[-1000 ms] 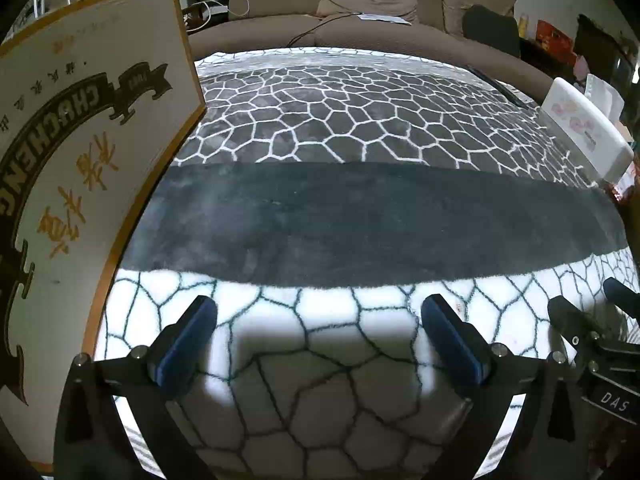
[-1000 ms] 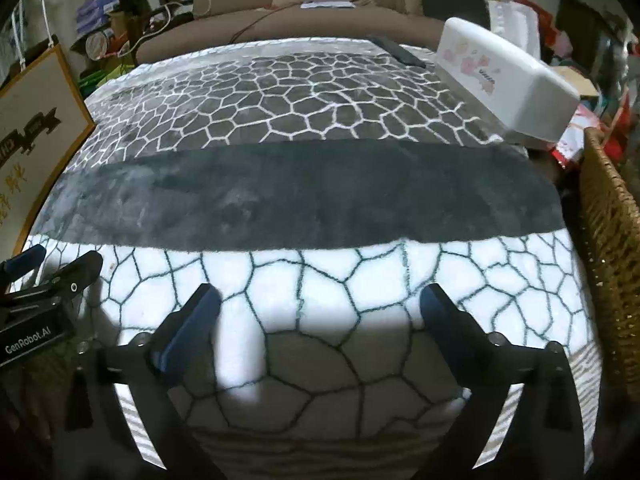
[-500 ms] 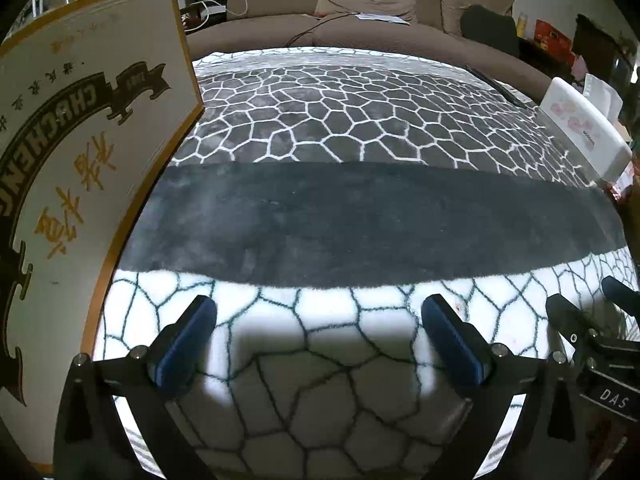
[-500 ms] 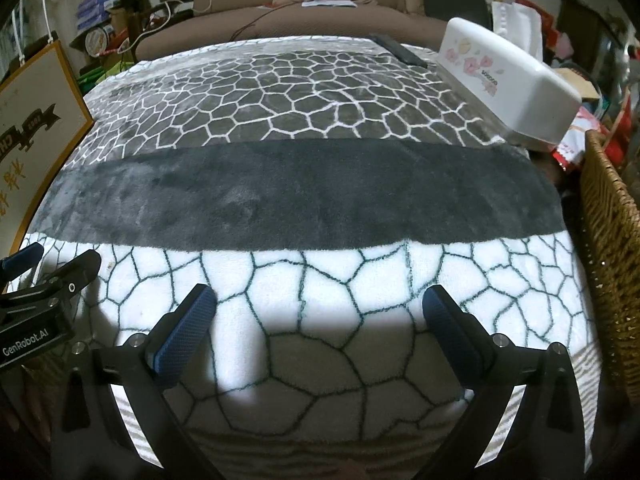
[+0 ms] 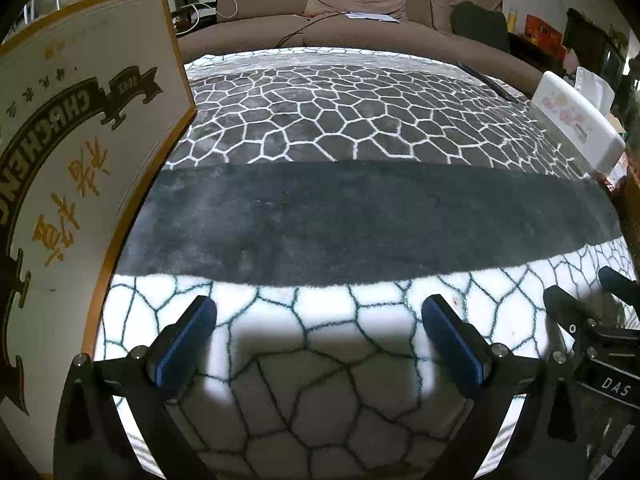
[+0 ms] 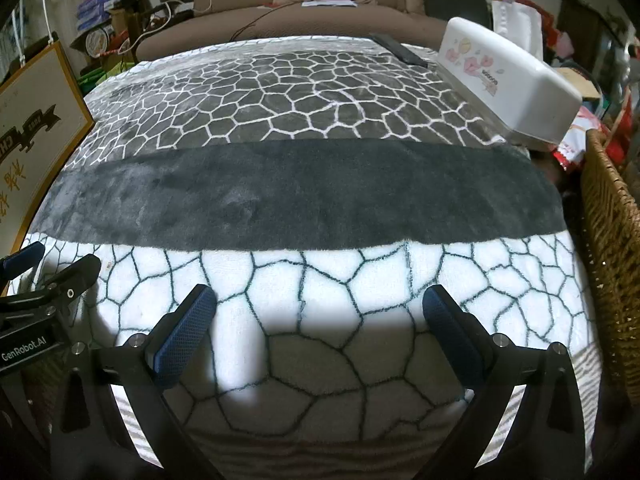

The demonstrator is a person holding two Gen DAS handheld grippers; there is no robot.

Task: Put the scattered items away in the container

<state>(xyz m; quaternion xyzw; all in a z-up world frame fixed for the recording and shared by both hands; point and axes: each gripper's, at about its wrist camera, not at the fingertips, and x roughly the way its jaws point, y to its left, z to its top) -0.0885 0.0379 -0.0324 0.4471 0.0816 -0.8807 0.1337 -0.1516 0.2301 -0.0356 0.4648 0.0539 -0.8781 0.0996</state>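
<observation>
- Both hand-held grippers are hovering low over the blanket: the left hand-held gripper is standing with its jaws wide apart and nothing between them, and the right hand-held gripper is doing the same just beside it.
- Leaning at the far left is a framed sign, stiff and broad, likely awkward for two fingers; an edge grip would be the only hold.
- Lying on the blanket's far right edge is a dark remote, probably light and rigid; pinching across its narrow width looks best.
- Sitting at the right edge is a white tissue box, smooth-sided and probably light but slippery; it is looking wider than an easy grasp, so taking it across the short side seems wisest.
- Standing at the far right is a wicker basket, presumably the container.
- Only the right wrist view is showing the basket's woven wall clearly; the left wrist view is showing the sign's full face, which the right view is cutting to a sliver.
</observation>
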